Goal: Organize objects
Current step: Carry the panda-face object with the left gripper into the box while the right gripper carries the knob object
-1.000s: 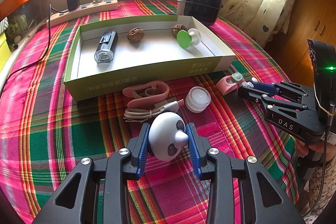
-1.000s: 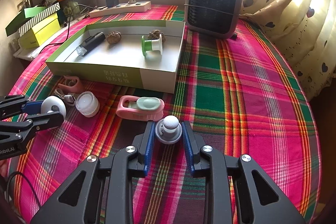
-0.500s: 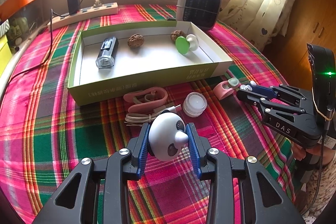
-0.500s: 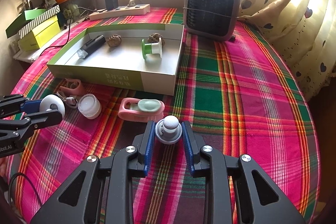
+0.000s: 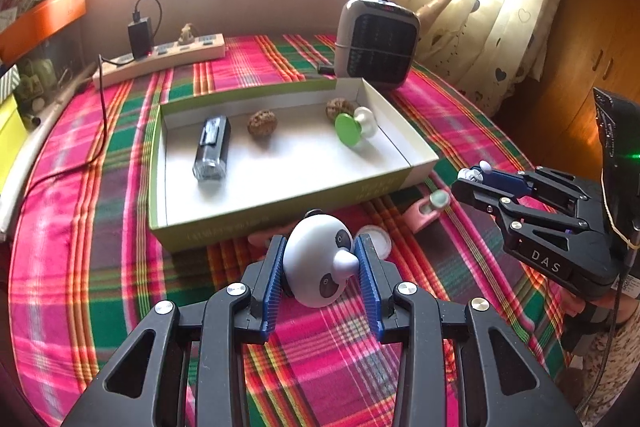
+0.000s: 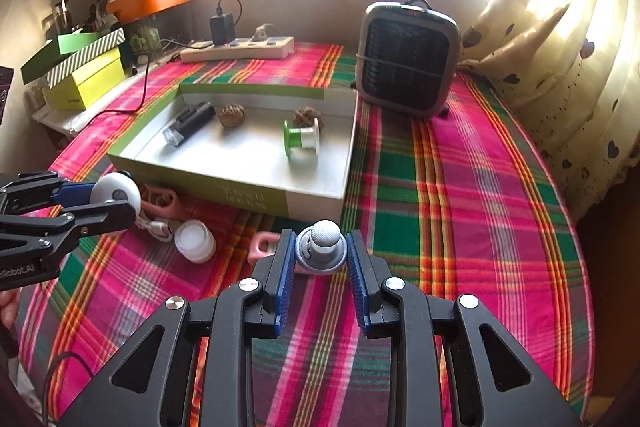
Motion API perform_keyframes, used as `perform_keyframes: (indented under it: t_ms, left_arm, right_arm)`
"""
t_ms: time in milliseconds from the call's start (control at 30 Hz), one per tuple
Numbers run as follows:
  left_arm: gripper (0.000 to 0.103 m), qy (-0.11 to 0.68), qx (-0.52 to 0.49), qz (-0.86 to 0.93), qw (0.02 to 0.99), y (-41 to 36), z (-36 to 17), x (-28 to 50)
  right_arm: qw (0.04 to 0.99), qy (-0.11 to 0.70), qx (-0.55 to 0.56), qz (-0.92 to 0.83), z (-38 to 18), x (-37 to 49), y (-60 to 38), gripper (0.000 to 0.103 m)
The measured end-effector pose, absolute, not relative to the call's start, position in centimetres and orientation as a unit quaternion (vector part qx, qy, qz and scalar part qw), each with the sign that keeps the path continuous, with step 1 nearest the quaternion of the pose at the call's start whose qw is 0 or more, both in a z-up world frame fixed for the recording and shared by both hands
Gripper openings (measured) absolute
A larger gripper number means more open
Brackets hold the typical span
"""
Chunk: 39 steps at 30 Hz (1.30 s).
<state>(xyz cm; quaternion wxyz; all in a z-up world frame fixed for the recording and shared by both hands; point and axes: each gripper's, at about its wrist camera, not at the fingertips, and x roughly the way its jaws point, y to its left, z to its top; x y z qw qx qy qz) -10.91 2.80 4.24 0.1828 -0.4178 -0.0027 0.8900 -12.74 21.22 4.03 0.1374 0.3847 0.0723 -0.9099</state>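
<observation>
My left gripper (image 5: pixel 320 263) is shut on a white panda-faced ball toy (image 5: pixel 316 259) and holds it above the cloth, in front of the green-and-white box (image 5: pixel 280 205). It shows from the side in the right wrist view (image 6: pixel 108 201). My right gripper (image 6: pixel 321 253) is shut on a small grey knob with a white ball top (image 6: pixel 322 245), raised near the box's front right corner; it shows in the left wrist view (image 5: pixel 476 173). The box holds a black flashlight (image 5: pixel 212 147), two walnuts (image 5: pixel 262 123) and a green-and-white spool (image 5: pixel 354 127).
On the plaid cloth before the box lie a white round jar (image 6: pixel 196 241), a pink clip (image 5: pixel 424 213), a pink looped strap with a white cable (image 6: pixel 160 203). A heater (image 6: pixel 406 59) and power strip (image 6: pixel 238 49) stand behind the box. Curtain at right.
Both grippers have lifted with their objects and moved toward the box. The box looks nearer and lower in both views. The jar, clip and strap have stayed on the cloth.
</observation>
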Motion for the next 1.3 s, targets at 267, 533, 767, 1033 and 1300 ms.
perform_keyframes:
  t_ms: [267,533,767,1033,1300]
  left_arm:
    - [0.033,-0.007,-0.415,0.892,0.180,2.4,5.0,-12.9]
    - [0.033,-0.007,-0.411,0.895,0.175,1.9,5.3,-15.5]
    - [0.033,-0.007,-0.420,0.892,0.167,1.4,4.7,-18.1]
    - [0.033,-0.008,-0.431,0.887,0.164,1.3,3.5,-20.4]
    - [0.033,0.002,-0.441,0.883,0.161,1.8,2.5,-22.0]
  right_arm:
    - [0.156,0.080,0.366,-0.914,5.6,-14.5,19.7,0.027]
    - [0.175,0.099,0.354,-0.913,6.6,-17.1,17.5,0.027]
    - [0.186,0.089,0.367,-0.907,6.1,-20.4,16.3,0.027]
    - [0.192,0.097,0.387,-0.897,5.1,-23.5,14.9,0.027]
    - [0.195,0.116,0.406,-0.885,3.7,-25.9,13.5,0.027]
